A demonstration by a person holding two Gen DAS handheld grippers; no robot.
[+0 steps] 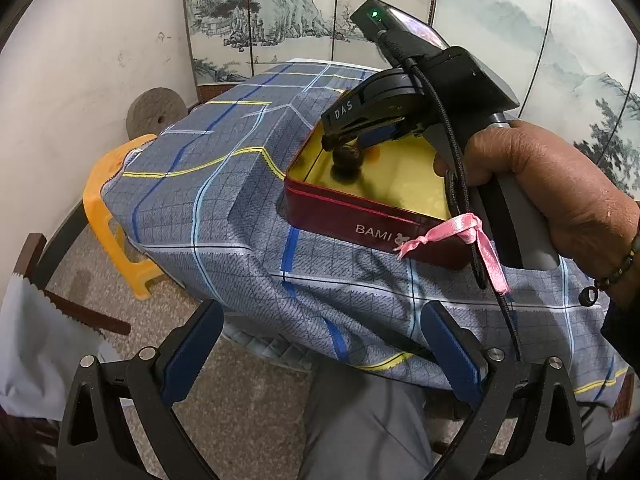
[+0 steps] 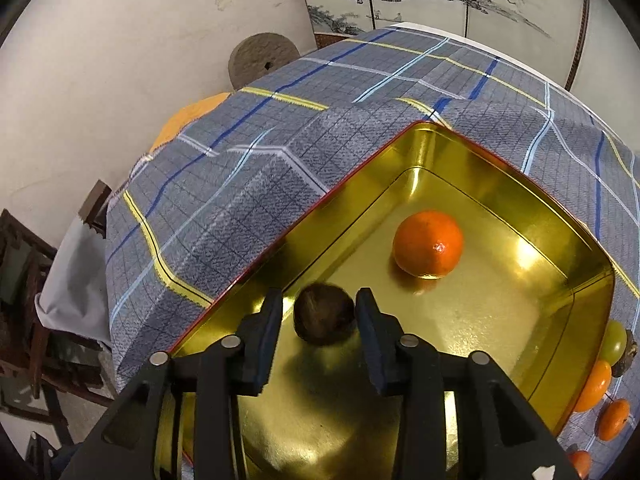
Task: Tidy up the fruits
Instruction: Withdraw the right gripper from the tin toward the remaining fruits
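A red tin (image 1: 360, 216) with a gold inside (image 2: 500, 320) lies on the blue-grey checked cloth. An orange tangerine (image 2: 428, 244) rests on the tin's floor. A dark brown round fruit (image 2: 325, 314) sits low in the tin between the fingers of my right gripper (image 2: 320, 304), with a narrow gap showing at the left pad. From the left wrist view, the right gripper (image 1: 344, 148) reaches down into the tin over that fruit (image 1: 347, 158). My left gripper (image 1: 320, 344) hangs wide open below the cloth's front edge with nothing between its fingers.
Outside the tin's right wall lie a green fruit (image 2: 614, 342) and several orange fruits (image 2: 614, 420). An orange plastic stool (image 1: 108, 208) and a round stone (image 1: 156, 112) stand to the left. A person's grey-trousered legs (image 1: 360, 420) are below.
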